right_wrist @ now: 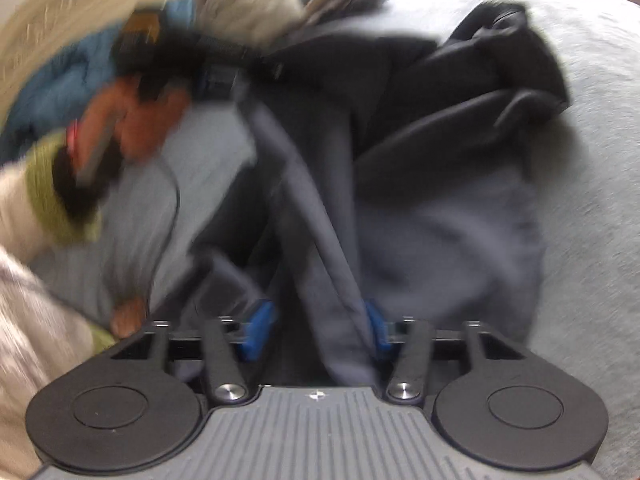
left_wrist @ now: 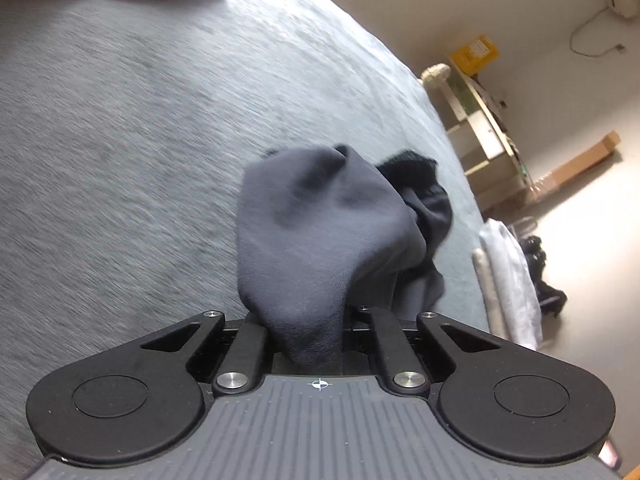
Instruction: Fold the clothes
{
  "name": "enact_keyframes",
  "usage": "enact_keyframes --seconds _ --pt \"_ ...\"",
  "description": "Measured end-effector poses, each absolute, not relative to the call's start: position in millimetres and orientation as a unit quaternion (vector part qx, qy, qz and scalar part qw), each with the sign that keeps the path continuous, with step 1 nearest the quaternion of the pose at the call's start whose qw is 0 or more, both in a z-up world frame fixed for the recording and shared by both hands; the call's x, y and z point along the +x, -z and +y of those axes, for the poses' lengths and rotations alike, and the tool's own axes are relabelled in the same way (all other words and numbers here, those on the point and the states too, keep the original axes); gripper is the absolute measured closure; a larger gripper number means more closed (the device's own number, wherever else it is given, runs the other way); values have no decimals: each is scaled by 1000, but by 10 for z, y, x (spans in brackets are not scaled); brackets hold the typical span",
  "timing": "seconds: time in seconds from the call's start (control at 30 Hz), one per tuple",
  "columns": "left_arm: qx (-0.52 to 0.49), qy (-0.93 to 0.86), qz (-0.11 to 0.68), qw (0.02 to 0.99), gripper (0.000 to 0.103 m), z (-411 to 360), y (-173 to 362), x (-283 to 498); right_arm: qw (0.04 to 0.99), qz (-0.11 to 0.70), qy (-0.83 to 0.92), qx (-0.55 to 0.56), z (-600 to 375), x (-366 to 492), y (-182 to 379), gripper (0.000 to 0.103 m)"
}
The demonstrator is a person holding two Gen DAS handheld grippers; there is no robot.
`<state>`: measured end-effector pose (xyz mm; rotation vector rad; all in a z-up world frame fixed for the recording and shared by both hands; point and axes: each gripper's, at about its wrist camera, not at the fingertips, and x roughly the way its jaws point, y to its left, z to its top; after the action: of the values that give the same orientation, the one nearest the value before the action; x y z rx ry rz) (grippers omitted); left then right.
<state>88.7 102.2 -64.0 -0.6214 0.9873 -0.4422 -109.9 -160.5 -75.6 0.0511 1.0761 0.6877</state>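
A dark grey-blue garment (left_wrist: 320, 232) hangs bunched from my left gripper (left_wrist: 308, 320), which is shut on it; the cloth drapes over the fingers and hides them. In the right wrist view the same garment (right_wrist: 420, 208) lies crumpled on the grey bed cover (right_wrist: 592, 160). A taut band of it runs from the left gripper (right_wrist: 232, 80), held by a hand (right_wrist: 136, 120) at the upper left, down between the blue pads (right_wrist: 262, 328) of my right gripper (right_wrist: 320, 328). The jaws stand apart; the band brushes the right pad and stays off the left one. This view is blurred.
A pile of mixed clothes (right_wrist: 256, 4) lies at the head of the bed (left_wrist: 120, 120). Folded white cloth (left_wrist: 508, 280) sits at the bed's right edge. Beyond it are a shelf (left_wrist: 480, 136), a yellow box (left_wrist: 474, 52) and bare floor.
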Motion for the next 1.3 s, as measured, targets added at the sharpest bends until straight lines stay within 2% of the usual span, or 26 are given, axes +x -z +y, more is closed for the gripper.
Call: enact_keyframes --seconds 0.03,0.07,0.27,0.4,0.5,0.53,0.57,0.6,0.63,0.7,0.77,0.87,0.93,1.03,1.2,1.3 --pt "-290 203 462 813 97 1071 635 900 795 509 -329 11 -1545 -1133 783 92" --pt "-285 200 464 815 97 1097 627 923 786 515 -343 8 -1492 -1153 786 97" --pt "-228 186 478 828 97 1222 490 1106 723 488 -474 117 -1119 -1130 483 98" --pt "-172 174 488 838 97 1334 442 1241 691 486 -502 185 -706 -1007 589 95" --pt "-116 163 488 850 97 1351 483 1322 679 520 -479 198 -382 -1007 930 68" --pt "-99 155 490 852 95 1355 524 1338 677 535 -468 191 -305 -1029 1038 50" --pt "-92 153 495 851 91 1368 580 1348 676 553 -454 177 -236 -1043 1139 44" --pt "-86 151 499 849 90 1381 636 1357 672 571 -444 160 -202 -1061 1209 44" --pt "-94 154 503 845 82 1420 663 1341 670 579 -440 149 -215 -1078 1233 44" --pt "-111 161 509 838 75 1499 716 1308 674 575 -441 147 -377 -1086 1157 44" --pt "-126 177 509 833 53 1594 697 1246 680 566 -440 151 -615 -1045 1015 40" --pt "-154 197 507 825 37 1789 609 1161 696 546 -437 163 -1059 -929 750 37" --pt "-171 200 502 824 37 1919 536 1145 714 530 -423 172 -1381 -777 573 35" --pt "-198 187 485 831 36 2088 440 1184 768 497 -358 188 -1795 -388 401 25" --pt "-211 168 465 843 34 2042 456 1437 820 458 -265 216 -2184 341 297 25" --pt "-198 176 490 831 32 1802 625 1572 813 466 -240 253 -2010 776 359 25"
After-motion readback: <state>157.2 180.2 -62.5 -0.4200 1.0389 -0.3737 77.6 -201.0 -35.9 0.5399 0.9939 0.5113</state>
